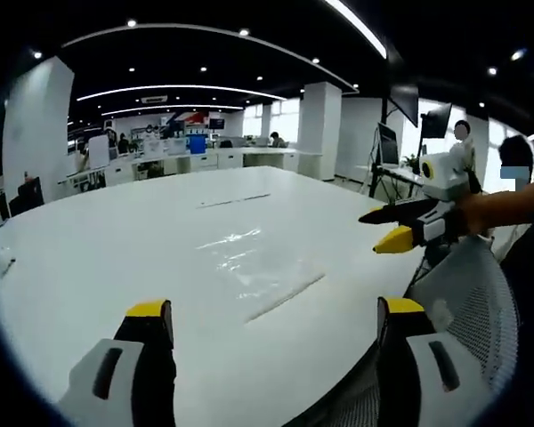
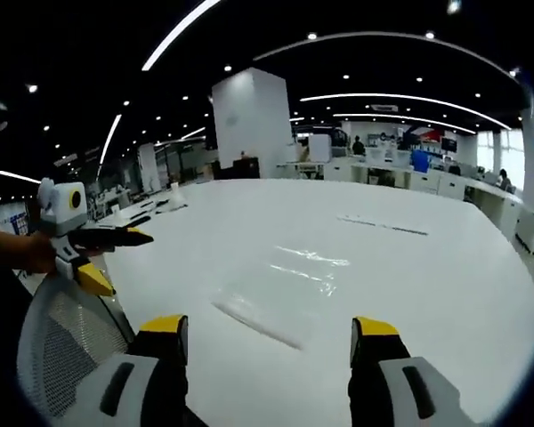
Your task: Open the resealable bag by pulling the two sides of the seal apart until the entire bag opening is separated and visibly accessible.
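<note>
A broad white tabletop (image 1: 116, 249) is spread across both views, its far edge set against an open office of desks, pillars and ceiling lights. A grey mesh chair back (image 1: 467, 302) is seen just off the tabletop's near edge in the left gripper view, and the same mesh chair back (image 2: 67, 334) is seen by the near edge in the right gripper view. The resealable bag (image 1: 249, 267), clear and glossy, is laid flat on the tabletop toward its near edge, with the seal strip seen as a thin darker line along the side nearest that edge; in the right gripper view the bag (image 2: 289, 289) is likewise laid flat, well in from the far edge. It is touched by neither claw. The left claw (image 1: 276, 325) is held released above the near edge, its yellow-tipped jaws set wide apart with nothing between them, and it is also seen from the side as the left claw (image 2: 116, 258), carried by a hand (image 2: 31, 252). The right claw (image 2: 269, 336) is equally released, jaws wide and empty, and is seen as the right claw (image 1: 384, 229) beyond the chair.
</note>
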The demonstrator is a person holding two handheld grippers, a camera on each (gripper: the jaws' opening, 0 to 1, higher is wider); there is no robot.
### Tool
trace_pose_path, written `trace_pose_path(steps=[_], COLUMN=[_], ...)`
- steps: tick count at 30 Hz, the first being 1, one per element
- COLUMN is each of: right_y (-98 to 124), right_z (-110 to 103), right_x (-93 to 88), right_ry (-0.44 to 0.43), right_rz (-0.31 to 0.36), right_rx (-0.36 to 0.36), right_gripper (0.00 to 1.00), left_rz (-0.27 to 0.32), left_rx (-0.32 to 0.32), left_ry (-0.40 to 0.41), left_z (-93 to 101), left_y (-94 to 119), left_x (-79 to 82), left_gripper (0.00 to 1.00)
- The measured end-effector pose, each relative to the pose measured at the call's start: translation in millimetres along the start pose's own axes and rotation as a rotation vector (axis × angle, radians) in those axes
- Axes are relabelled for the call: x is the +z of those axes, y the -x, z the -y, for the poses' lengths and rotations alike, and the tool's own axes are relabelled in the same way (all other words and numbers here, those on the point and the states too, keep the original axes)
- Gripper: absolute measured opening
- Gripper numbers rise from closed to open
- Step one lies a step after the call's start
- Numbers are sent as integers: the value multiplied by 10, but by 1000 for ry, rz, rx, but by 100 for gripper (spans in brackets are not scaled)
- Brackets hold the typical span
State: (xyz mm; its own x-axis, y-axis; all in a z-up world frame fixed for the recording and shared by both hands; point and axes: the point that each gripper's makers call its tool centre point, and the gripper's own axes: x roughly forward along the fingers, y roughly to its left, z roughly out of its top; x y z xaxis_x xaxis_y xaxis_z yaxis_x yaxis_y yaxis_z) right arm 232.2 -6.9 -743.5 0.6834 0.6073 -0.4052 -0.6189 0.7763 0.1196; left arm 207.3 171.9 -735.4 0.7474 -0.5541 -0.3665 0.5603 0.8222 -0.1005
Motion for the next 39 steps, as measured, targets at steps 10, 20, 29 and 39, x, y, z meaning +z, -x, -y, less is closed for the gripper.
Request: trace_pose_path(steps=[10, 20, 29, 39], right_y=[99, 211, 197, 183], right_z=[-79, -175, -190, -155], right_x=[60, 93, 64, 3], right_ry=[-41, -45, -40, -55], right_rz=[48, 55, 49, 26], right_rx=[-23, -18, -14, -35], right_gripper=[78, 77, 77, 75], left_rz=[20, 9, -11, -30], left_rx=[1, -18, -21, -22], left_ry=[-4, -13, -32, -44], left_z=[93, 211, 208, 216], left_y=[53, 116, 42, 40], left_x=[29, 12, -45, -90], left_gripper=[93, 93, 99, 99])
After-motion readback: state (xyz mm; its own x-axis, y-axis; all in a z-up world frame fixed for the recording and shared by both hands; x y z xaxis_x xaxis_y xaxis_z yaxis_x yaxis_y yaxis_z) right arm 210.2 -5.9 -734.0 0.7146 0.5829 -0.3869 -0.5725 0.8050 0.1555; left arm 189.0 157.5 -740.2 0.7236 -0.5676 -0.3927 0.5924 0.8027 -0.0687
